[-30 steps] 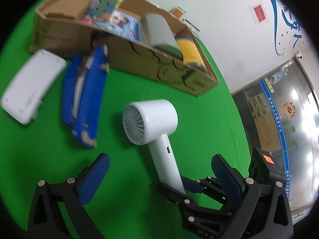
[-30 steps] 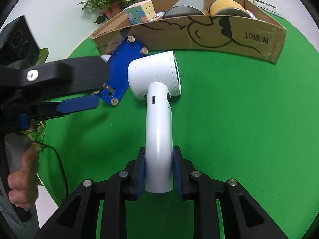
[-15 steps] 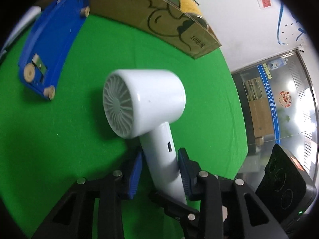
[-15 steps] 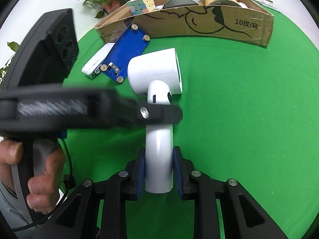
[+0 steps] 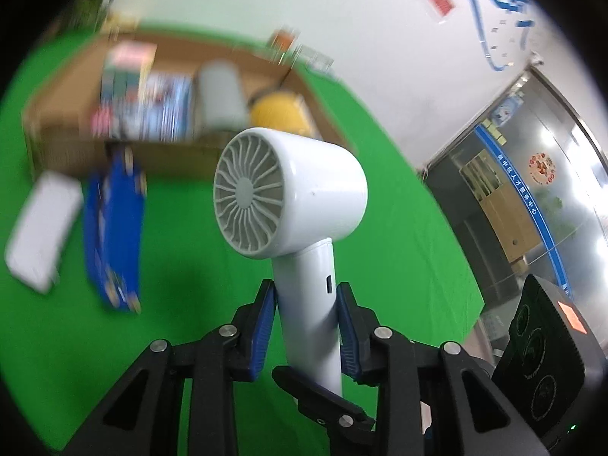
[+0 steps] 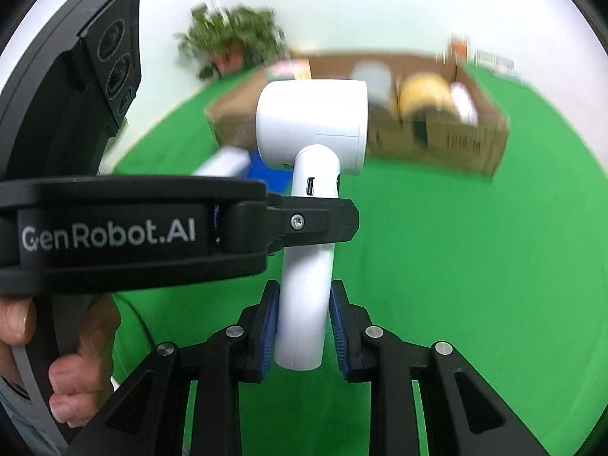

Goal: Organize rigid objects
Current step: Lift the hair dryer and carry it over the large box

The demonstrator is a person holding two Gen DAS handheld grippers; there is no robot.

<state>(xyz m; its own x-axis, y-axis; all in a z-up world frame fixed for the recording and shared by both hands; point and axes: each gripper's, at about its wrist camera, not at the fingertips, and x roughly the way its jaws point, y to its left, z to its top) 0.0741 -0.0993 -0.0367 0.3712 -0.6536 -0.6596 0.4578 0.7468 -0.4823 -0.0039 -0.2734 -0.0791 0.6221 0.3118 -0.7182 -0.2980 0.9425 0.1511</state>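
Both your grippers pinch the white dryer (image 5: 292,205) by its handle: the left gripper (image 5: 306,323) higher up, the right gripper (image 6: 302,326) at the handle's base. The dryer hangs above the green cloth (image 6: 475,266), in front of the box (image 5: 57,140). Keep both grips matched so it doesn't twist. The box holds a grey cylinder (image 5: 220,95), a yellow roll (image 5: 279,114) and blurred packets.
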